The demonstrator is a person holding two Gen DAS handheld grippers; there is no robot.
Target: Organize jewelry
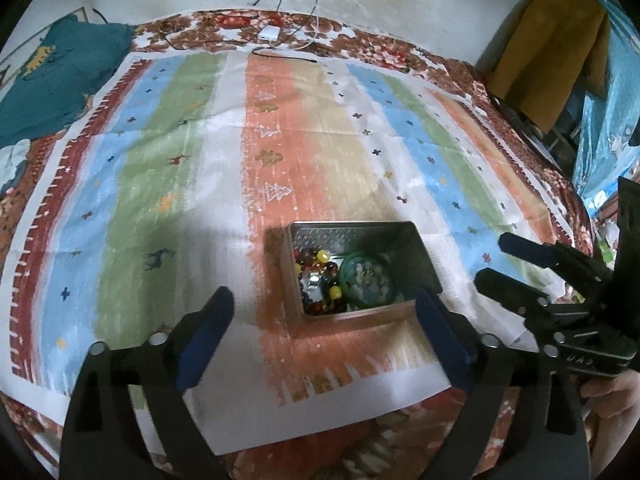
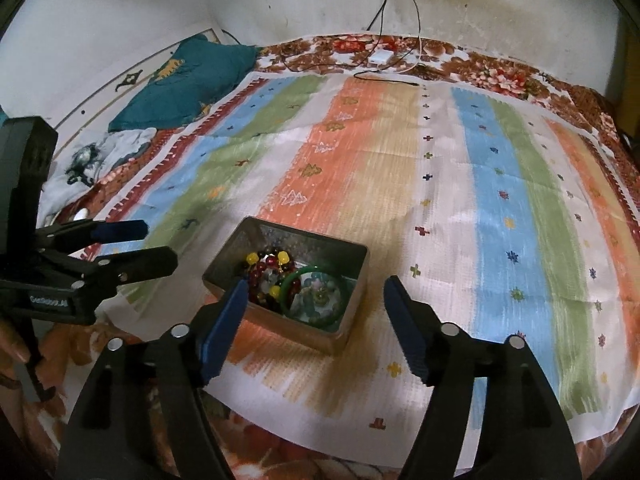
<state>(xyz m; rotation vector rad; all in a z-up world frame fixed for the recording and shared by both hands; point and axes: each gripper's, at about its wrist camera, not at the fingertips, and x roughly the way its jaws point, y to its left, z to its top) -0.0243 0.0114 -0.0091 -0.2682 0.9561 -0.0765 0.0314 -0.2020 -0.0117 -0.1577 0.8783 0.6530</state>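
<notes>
The metal tin [image 2: 336, 332] sits on the striped cloth [image 2: 460, 184] over the bed, holding the beaded bracelets [image 2: 264, 276] and green bangle [image 2: 316, 296]; left tool [image 1: 324, 340] and right tool [image 2: 316, 332] gape wide, empty, flanking it, seemingly after letting go.

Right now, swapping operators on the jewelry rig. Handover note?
Left hand-held gripper: open, holding nothing, aimed at the tin.
Right hand-held gripper: open, holding nothing, just before the tin.
Metal tin sits open on the striped cloth; inside are the beaded bracelets and a green bangle.
Done: jewelry visible is all in the tin; no loose pieces seen on the cloth.
Left: no lid in view; check whether anything more remains.
</notes>
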